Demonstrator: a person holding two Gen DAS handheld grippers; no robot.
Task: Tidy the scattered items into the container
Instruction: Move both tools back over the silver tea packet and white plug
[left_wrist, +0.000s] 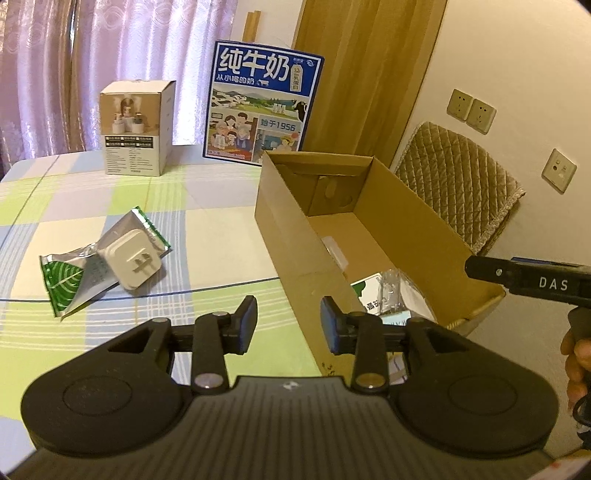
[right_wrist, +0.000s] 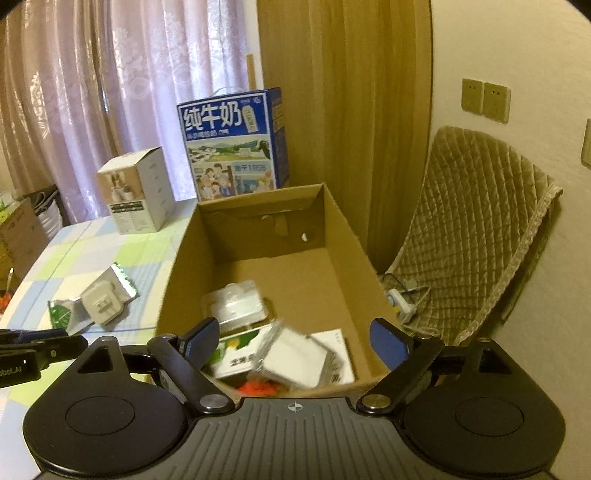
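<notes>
On the checked tablecloth (left_wrist: 207, 229), the white plug (left_wrist: 133, 263) is seen left of the empty, parted left gripper (left_wrist: 289, 322); the right gripper (right_wrist: 295, 341) is spread over the cardboard box (right_wrist: 347, 258).

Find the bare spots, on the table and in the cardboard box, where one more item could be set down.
Free: the far half of the cardboard box floor and the tablecloth between the white carton, the box and the plug. Crowded: the box's near end, piled with packets.

A dim room with pale pink patterned curtains (left_wrist: 92, 55) glowing with daylight, a wooden panel (right_wrist: 343, 110) beside them, a cream wall (left_wrist: 517, 55) with sockets (left_wrist: 471, 110), and a chair's quilted tan cushion (right_wrist: 476, 229).
</notes>
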